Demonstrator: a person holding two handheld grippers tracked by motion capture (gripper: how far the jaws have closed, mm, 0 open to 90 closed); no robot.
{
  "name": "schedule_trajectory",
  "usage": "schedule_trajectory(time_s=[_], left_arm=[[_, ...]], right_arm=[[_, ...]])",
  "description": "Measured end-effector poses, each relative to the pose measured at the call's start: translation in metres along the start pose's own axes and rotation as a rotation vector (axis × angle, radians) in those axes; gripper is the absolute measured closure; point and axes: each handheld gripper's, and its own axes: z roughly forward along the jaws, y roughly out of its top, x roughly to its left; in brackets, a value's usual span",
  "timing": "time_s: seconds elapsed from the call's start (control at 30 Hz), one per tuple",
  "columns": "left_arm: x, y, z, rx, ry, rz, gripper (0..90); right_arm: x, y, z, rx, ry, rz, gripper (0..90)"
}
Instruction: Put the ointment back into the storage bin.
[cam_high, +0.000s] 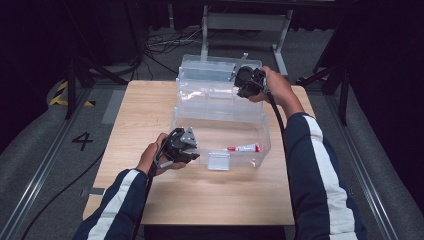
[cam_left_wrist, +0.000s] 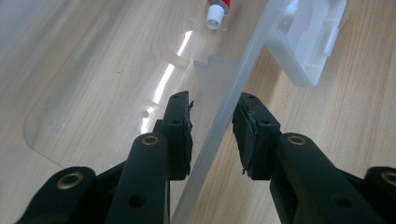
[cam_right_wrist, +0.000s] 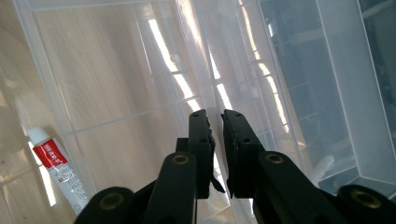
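A clear plastic box (cam_high: 265, 137) stands open on the wooden table (cam_high: 150, 105), its lid (cam_high: 210, 67) tipped up at the back. A red and white tube (cam_high: 243, 148) lies inside near the front wall. My left gripper (cam_high: 192, 152) is at the box's near left corner. In the left gripper view it (cam_left_wrist: 212, 105) is open, and its jaws straddle the front wall (cam_left_wrist: 224, 107) without touching it. The tube (cam_left_wrist: 217, 11) lies ahead. My right gripper (cam_high: 242, 85) is shut on a thin clear edge of the lid (cam_right_wrist: 210, 70). The tube (cam_right_wrist: 58, 165) shows through the plastic.
A white clear latch (cam_left_wrist: 308, 42) hangs on the outside of the front wall, also seen from above as the latch (cam_high: 219, 161). Bare wood lies left of and in front of the box. Cables and a metal stand (cam_high: 245, 22) sit on the floor beyond the table.
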Motion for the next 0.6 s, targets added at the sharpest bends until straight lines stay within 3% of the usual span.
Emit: schedule_trajectory(time_s=[0.6], left_arm=[[-0.0015, 0.0012, 0.0007, 0.013, 0.01, -0.009, 65.6]], right_arm=[[0.0098, 0.0039, -0.0068, -0.007, -0.008, -0.01, 83.9]])
